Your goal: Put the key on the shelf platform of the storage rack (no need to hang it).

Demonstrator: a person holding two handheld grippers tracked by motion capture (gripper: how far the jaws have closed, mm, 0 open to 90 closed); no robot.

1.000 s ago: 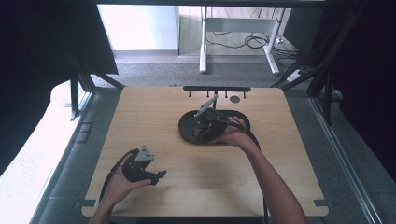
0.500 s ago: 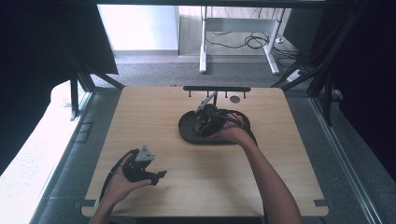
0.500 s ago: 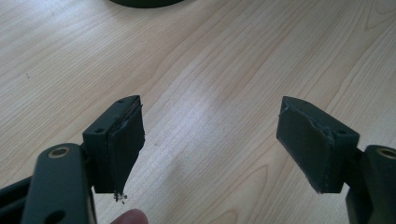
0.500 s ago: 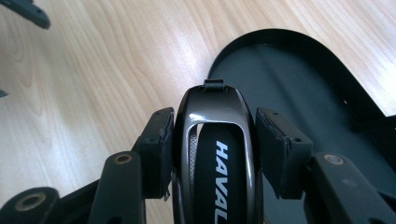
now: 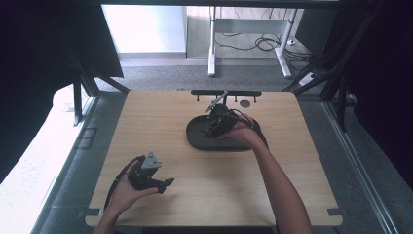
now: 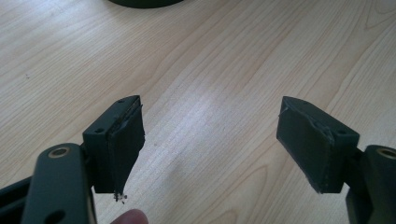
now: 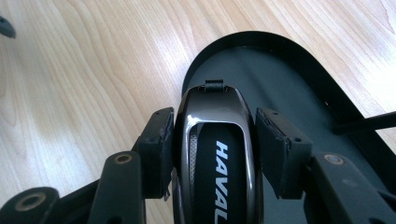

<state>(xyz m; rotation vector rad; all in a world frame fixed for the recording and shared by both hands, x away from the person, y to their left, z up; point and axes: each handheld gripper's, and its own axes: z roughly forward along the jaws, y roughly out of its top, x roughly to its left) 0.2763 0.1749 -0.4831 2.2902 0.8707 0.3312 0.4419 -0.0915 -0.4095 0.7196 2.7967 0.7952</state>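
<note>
A glossy black key fob (image 7: 215, 154) with the white lettering "HAVAL" sits between the pads of my right gripper (image 7: 212, 126), which is shut on it. The fob hangs over the left end of a black oval tray (image 7: 289, 70). In the high view the right gripper (image 5: 214, 127) is above that tray (image 5: 195, 142) in the middle of the table. My left gripper (image 5: 165, 184) rests near the table's front left, held in a hand. Its jaws stand wide open over bare wood (image 6: 210, 144) with nothing between them.
A black bar (image 5: 226, 92) on short pegs runs along the table's far edge, with a small dark disc (image 5: 245, 103) just in front of it. A black cable (image 7: 369, 122) crosses the tray's right side. The tray's rim (image 6: 144, 2) lies ahead of the left gripper.
The right gripper has come slightly nearer and lower over the tray, still holding the key fob. The left gripper has stayed put.
</note>
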